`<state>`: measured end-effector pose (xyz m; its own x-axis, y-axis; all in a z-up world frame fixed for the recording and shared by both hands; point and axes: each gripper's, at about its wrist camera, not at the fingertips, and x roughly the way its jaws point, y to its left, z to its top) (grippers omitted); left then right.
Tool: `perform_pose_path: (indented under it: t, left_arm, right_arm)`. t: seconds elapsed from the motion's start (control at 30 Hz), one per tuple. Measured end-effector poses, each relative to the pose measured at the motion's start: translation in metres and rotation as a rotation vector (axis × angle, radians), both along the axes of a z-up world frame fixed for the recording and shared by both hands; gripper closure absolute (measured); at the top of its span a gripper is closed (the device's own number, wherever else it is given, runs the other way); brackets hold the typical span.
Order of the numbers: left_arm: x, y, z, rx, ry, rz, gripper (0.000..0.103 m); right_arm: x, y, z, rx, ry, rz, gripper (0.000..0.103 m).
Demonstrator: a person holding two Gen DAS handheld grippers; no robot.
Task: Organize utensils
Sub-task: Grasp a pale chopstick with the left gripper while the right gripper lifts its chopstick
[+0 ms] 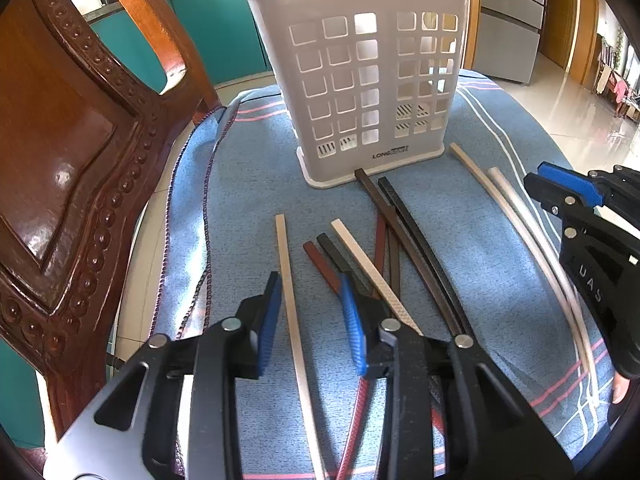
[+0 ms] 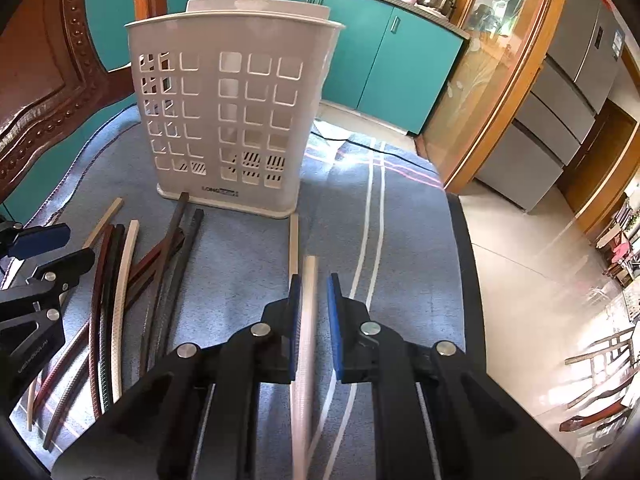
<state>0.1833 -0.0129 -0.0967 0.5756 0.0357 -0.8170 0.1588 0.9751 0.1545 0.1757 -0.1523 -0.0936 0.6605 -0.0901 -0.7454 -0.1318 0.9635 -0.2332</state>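
Note:
A white slotted utensil basket (image 1: 360,92) stands upright on a blue cloth (image 1: 248,168); it also shows in the right wrist view (image 2: 228,120). Several chopsticks, cream, red-brown and black, lie loose in front of it (image 1: 400,240) (image 2: 120,280). My left gripper (image 1: 310,312) is open, its jaws on either side of a cream chopstick (image 1: 290,300) lying on the cloth. My right gripper (image 2: 314,312) is open around a white chopstick (image 2: 308,320), which looks blurred; a second cream chopstick (image 2: 294,244) lies beside it. The right gripper shows in the left wrist view (image 1: 568,192).
A carved wooden chair back (image 1: 80,160) rises close on the left. The cloth's right edge (image 2: 460,260) drops off to a tiled floor. Teal kitchen cabinets (image 2: 360,40) stand behind the basket.

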Motion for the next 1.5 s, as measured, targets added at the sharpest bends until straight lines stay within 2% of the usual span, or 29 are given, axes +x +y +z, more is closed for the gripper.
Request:
perform_pose_path:
  t: [0.13,0.27,0.4,0.57,0.73,0.9,1.0,1.17,1.33,1.4,1.5]
  left_arm:
    - [0.006,0.01,0.003,-0.001,-0.007,0.025,0.07]
    - [0.017,0.032,0.006,-0.041,0.002,0.089,0.071]
    - [0.024,0.045,0.004,-0.071,0.02,0.127,0.071]
    - [0.03,0.047,-0.002,-0.065,0.04,0.121,0.07]
    - [0.045,0.057,-0.014,-0.094,0.083,0.134,0.071]
    - [0.065,0.062,-0.029,-0.097,0.119,0.144,0.07]
    - [0.07,0.057,-0.028,-0.084,0.106,0.12,0.07]
    - [0.069,0.056,-0.018,-0.124,0.09,0.09,0.07]
    - [0.071,0.053,-0.026,-0.108,0.118,0.056,0.071]
    - [0.074,0.05,-0.033,-0.103,0.132,0.052,0.078]
    - [0.074,0.049,-0.035,-0.105,0.136,0.045,0.078]
  right_arm:
    - [0.011,-0.013,-0.003,0.031,0.026,-0.027,0.09]
    - [0.034,-0.049,-0.013,0.212,0.163,-0.056,0.09]
    - [0.043,-0.057,-0.024,0.251,0.226,-0.028,0.09]
    - [0.046,-0.047,-0.032,0.214,0.239,-0.014,0.09]
    - [0.059,-0.054,-0.033,0.262,0.25,-0.035,0.09]
    - [0.062,-0.045,-0.035,0.202,0.236,-0.022,0.09]
    - [0.061,-0.044,-0.035,0.196,0.236,-0.029,0.09]
    - [0.06,-0.042,-0.035,0.179,0.23,-0.029,0.089]
    - [0.056,-0.042,-0.034,0.181,0.228,-0.022,0.089]
    - [0.056,-0.042,-0.034,0.179,0.227,-0.021,0.089]
    - [0.056,-0.042,-0.034,0.177,0.225,-0.017,0.089]
